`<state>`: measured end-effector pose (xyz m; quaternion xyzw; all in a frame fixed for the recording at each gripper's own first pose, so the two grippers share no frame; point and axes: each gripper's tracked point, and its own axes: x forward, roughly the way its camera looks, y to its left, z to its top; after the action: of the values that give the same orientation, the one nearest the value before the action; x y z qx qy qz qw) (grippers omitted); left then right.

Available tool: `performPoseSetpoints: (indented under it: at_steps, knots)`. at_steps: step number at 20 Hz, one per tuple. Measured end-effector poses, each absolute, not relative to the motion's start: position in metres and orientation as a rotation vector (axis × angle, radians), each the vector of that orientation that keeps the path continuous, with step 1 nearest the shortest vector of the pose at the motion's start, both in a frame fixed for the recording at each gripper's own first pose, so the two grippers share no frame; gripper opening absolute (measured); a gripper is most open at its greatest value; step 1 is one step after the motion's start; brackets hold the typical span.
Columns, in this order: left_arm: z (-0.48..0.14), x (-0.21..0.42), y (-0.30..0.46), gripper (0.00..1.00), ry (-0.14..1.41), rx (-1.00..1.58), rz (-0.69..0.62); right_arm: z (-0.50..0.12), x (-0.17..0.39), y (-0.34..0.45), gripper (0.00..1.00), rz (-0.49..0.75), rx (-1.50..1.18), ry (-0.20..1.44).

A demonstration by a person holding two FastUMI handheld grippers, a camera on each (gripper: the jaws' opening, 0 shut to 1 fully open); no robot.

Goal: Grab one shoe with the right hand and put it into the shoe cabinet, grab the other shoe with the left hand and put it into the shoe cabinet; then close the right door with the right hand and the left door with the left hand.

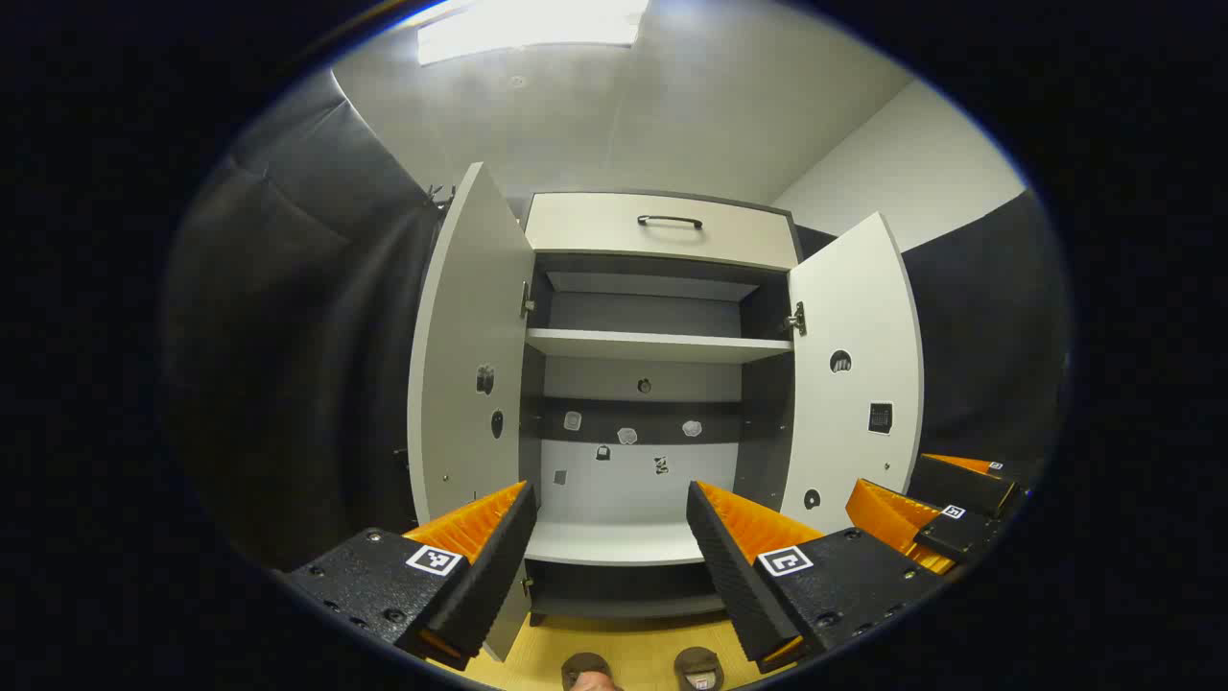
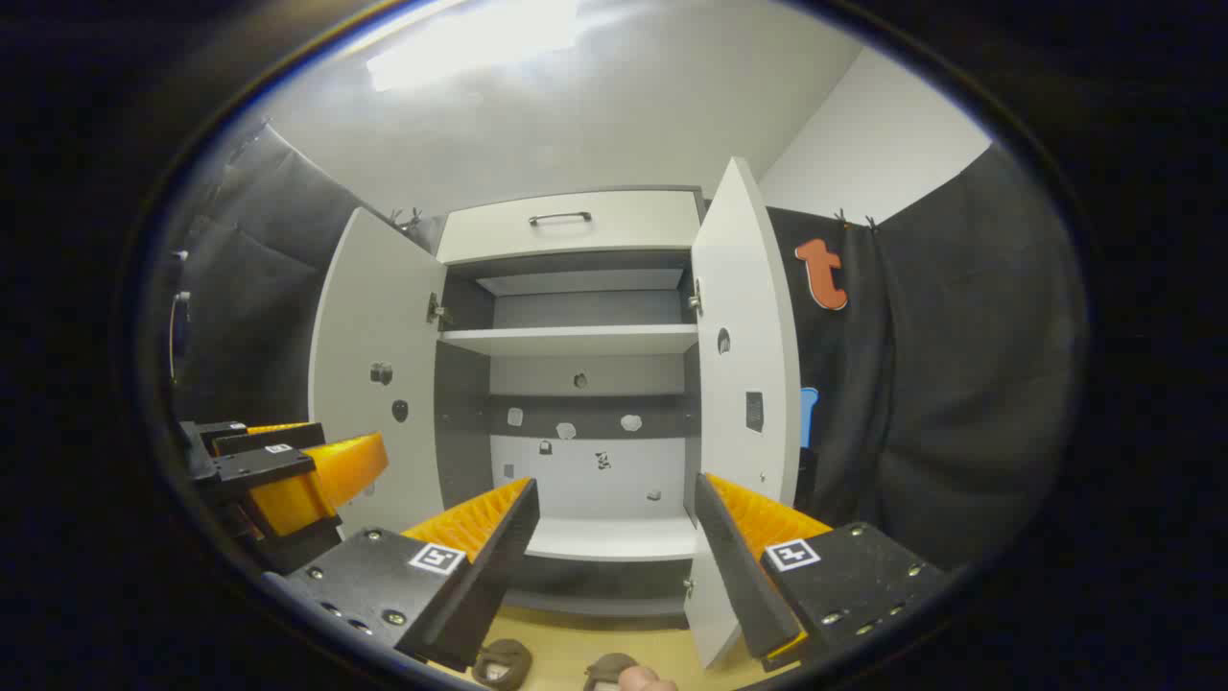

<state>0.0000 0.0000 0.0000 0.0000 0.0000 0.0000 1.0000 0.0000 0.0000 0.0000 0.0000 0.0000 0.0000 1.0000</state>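
Observation:
The shoe cabinet (image 1: 660, 345) stands ahead with its left door (image 1: 470, 355) and right door (image 1: 859, 384) swung open. Its shelves hold no shoes. Two brownish shoes (image 1: 587, 666) (image 1: 697, 664) sit side by side on the yellow floor in front of it, cut off by the lower edge. My left gripper (image 1: 610, 491) is open and empty, raised above the shoes and facing the lower shelf. In the right gripper view the cabinet (image 2: 576, 341) and the shoes (image 2: 502, 662) (image 2: 614, 670) appear again. My right gripper (image 2: 617, 483) is likewise open and empty, level with the left one.
A drawer with a black handle (image 1: 669, 222) tops the cabinet. Small stickers dot the back panel (image 1: 628, 434) and the doors. Black cloth walls (image 1: 307, 365) close in on both sides. The other gripper shows at the right edge (image 1: 892, 477) and the left edge (image 2: 350, 440).

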Motion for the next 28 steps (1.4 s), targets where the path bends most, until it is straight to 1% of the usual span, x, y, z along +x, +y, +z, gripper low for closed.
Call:
performPoseSetpoints:
  at_steps: [1, 2, 6, 7, 8, 10, 16, 17, 19, 20, 21, 23, 24, 28]
  knots:
    - [0.0, -0.001, 0.0, 0.92, -0.001, 0.001, 0.004, 0.0, 0.0, 0.0, 0.97, 0.001, -0.001, 0.004]
    - [0.001, -0.002, 0.002, 0.96, -0.004, 0.003, 0.009, -0.002, -0.002, 0.001, 0.97, 0.004, -0.003, 0.011]
    - [0.003, -0.003, 0.01, 0.96, -0.01, 0.005, 0.027, -0.023, 0.002, 0.008, 0.97, 0.017, -0.024, 0.038]
    - [0.004, -0.004, 0.012, 0.92, -0.01, 0.005, 0.031, -0.033, 0.004, 0.01, 0.97, 0.021, -0.032, 0.053]
    - [0.005, -0.005, 0.015, 0.96, -0.01, 0.007, 0.037, -0.049, 0.005, 0.013, 0.98, 0.024, -0.043, 0.084]
    - [0.005, -0.003, 0.021, 0.96, -0.014, 0.012, 0.047, -0.078, 0.007, 0.016, 0.98, 0.03, -0.066, 0.143]
    - [0.0, 0.001, 0.042, 0.96, -0.003, 0.028, 0.085, -0.199, 0.016, 0.038, 0.98, 0.089, -0.101, 0.364]
    - [-0.002, 0.002, 0.046, 0.92, 0.002, 0.031, 0.091, -0.228, 0.017, 0.041, 0.98, 0.097, -0.112, 0.426]
    - [-0.006, 0.004, 0.054, 0.92, 0.009, 0.038, 0.104, -0.276, 0.017, 0.045, 0.98, 0.11, -0.126, 0.53]
    - [-0.008, 0.005, 0.058, 0.96, 0.013, 0.039, 0.111, -0.301, 0.016, 0.046, 0.98, 0.117, -0.136, 0.584]
    - [-0.01, 0.005, 0.061, 0.92, 0.019, 0.037, 0.115, -0.327, 0.014, 0.048, 0.99, 0.124, -0.146, 0.638]
    - [-0.015, 0.007, 0.066, 0.92, 0.029, 0.033, 0.122, -0.372, 0.012, 0.047, 0.99, 0.14, -0.158, 0.729]
    - [-0.016, 0.008, 0.069, 0.96, 0.033, 0.032, 0.127, -0.391, 0.009, 0.048, 0.99, 0.148, -0.158, 0.764]
    - [-0.023, 0.01, 0.077, 0.96, 0.043, 0.04, 0.146, -0.454, 0.001, 0.044, 0.99, 0.142, -0.134, 0.879]
